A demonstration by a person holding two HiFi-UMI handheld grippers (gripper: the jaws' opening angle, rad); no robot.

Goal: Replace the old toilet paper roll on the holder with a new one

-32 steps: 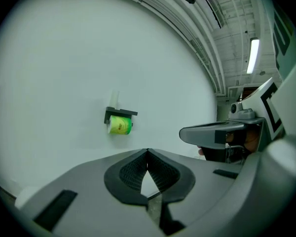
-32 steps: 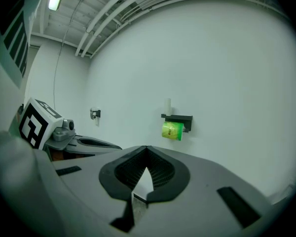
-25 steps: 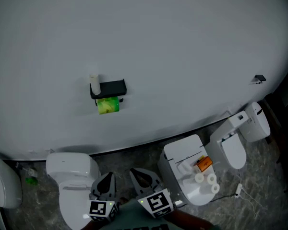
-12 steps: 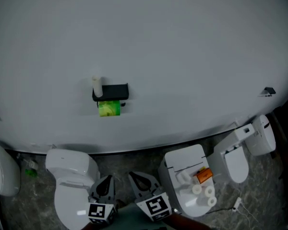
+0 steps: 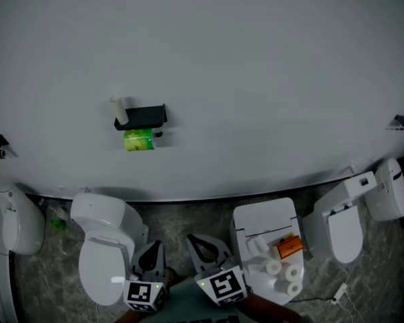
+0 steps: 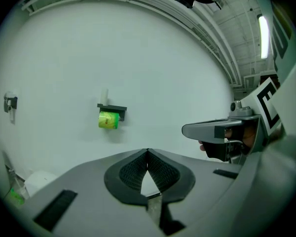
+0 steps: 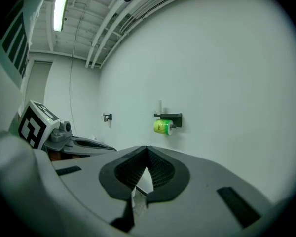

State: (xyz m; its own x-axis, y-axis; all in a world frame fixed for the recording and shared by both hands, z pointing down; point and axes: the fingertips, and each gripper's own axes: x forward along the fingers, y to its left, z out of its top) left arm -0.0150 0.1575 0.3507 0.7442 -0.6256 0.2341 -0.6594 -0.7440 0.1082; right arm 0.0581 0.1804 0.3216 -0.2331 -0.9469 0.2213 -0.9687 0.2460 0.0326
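Green roll (image 5: 139, 140) hangs under the holder (image 5: 143, 116) at eleven o'clock; left claw (image 5: 150, 256) and right claw (image 5: 205, 246) are pinched together, empty, so spread one before reaching.

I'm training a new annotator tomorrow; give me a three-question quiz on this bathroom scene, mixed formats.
1. True or false: the green-wrapped roll hangs under the black wall-mounted holder.
2. The left tool and right tool are: A) both shut, empty; B) both open; C) holding rolls.
3. Fill in: beside the white paper rolls on the white toilet lies an ____ pack.
Key: 1 true; 2 A; 3 orange.
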